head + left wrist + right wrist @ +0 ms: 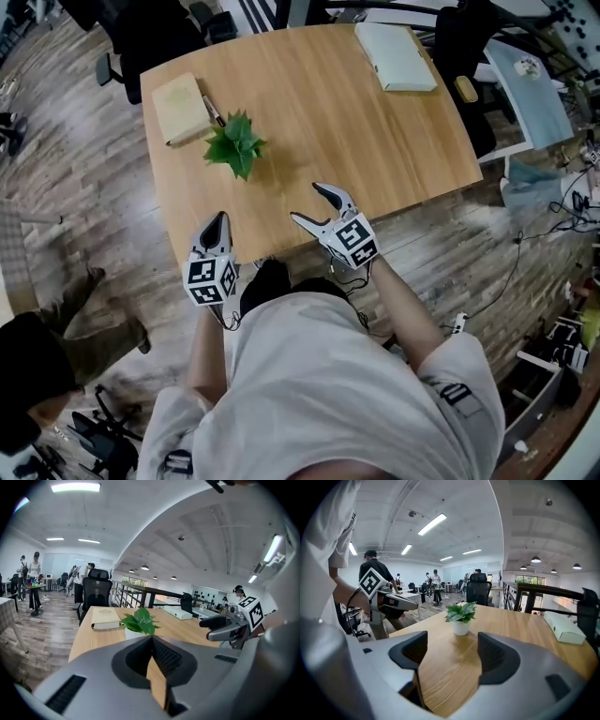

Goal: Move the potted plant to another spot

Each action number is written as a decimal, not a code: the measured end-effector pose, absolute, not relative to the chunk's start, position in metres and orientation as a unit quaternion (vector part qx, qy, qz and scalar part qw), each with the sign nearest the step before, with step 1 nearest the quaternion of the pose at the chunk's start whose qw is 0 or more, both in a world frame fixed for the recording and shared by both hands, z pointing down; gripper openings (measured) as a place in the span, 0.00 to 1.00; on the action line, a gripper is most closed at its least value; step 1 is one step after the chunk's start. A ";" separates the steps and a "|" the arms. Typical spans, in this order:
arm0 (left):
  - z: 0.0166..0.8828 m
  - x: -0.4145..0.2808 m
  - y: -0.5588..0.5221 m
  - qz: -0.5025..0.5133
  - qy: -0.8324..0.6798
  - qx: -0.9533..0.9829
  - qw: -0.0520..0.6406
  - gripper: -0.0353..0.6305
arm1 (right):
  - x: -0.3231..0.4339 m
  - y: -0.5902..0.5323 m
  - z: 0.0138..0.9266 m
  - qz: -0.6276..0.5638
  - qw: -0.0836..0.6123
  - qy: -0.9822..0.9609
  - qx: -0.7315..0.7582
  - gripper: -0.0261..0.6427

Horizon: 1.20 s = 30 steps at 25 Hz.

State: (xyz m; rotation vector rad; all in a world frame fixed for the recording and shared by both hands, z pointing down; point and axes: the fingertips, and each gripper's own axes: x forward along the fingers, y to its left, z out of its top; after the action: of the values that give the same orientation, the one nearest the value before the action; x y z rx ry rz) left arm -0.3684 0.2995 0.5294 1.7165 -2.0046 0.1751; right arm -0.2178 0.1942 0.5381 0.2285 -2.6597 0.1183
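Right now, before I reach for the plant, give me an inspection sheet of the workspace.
Surface: wooden table, rounded corners.
Job's things: potted plant upright, untouched, ahead of both grippers.
Clutter: tan book with a pen at its right edge, left of the plant; white box near the far right corner.
Grippers: left gripper shut, empty; right gripper open, empty; both over the near edge.
Cables: loose cable on the floor right of the table.
Surroundings: office chair behind the table; people standing far off.
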 end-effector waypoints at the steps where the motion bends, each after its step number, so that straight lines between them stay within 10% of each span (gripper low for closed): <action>1: 0.533 -0.373 0.298 0.064 -0.732 0.631 0.250 0.07 | -0.220 0.193 0.541 0.043 0.239 -0.966 0.084 0.54; 30: 0.612 -0.427 0.245 0.091 -0.760 0.547 0.338 0.07 | -0.329 0.118 0.627 0.001 0.295 -0.952 -0.083 0.58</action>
State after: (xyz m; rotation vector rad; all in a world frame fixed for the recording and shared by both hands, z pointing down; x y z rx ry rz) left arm -0.4269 0.2445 0.6124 1.4249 -1.9809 0.2379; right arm -0.3292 0.1182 0.6267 -0.2220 -2.5329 0.0014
